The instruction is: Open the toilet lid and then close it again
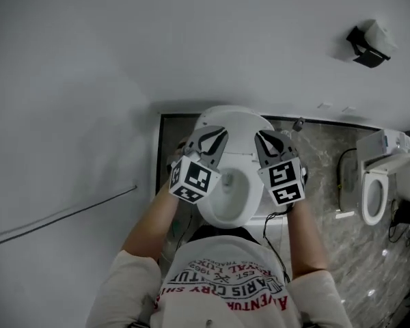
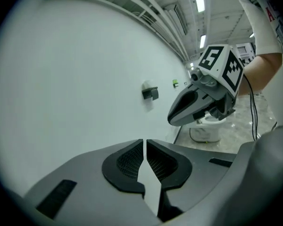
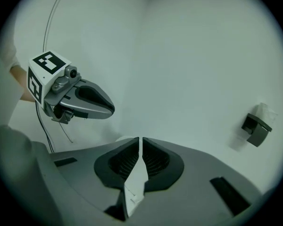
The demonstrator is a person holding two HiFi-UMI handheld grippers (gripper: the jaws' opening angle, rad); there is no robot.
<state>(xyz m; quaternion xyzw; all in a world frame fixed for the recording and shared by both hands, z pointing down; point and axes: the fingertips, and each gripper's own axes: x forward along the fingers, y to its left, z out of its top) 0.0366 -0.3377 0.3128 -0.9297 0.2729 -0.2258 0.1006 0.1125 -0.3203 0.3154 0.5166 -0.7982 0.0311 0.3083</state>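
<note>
Two grippers are in your hands, and both are empty. The left gripper (image 1: 210, 137) has its jaws drawn together to a thin slit with nothing between them. The right gripper (image 1: 270, 139) is the same. Both hang in the air over the toilet (image 1: 229, 200) directly in front of you and touch nothing.

One lid (image 1: 232, 118) is your concern. It looks raised, leaning back toward the wall, with the bowl showing below it, so closing seems to be the part left to do.

Expect the lid to be a stiff, smooth plastic shell, light for its size and hinged at the back. It will likely swing easily and slam if you let it drop. Its glossy face probably gives the pads little to bite on. Take it at the free rim, the edge farthest from the hinge, where a thin lip fits between the jaws, or hook a closed tip behind that rim and guide it down.

Counted: two toilets, yours and a second toilet (image 1: 374, 195) well off to your right, and one holder (image 1: 367, 46) on the wall.
</note>
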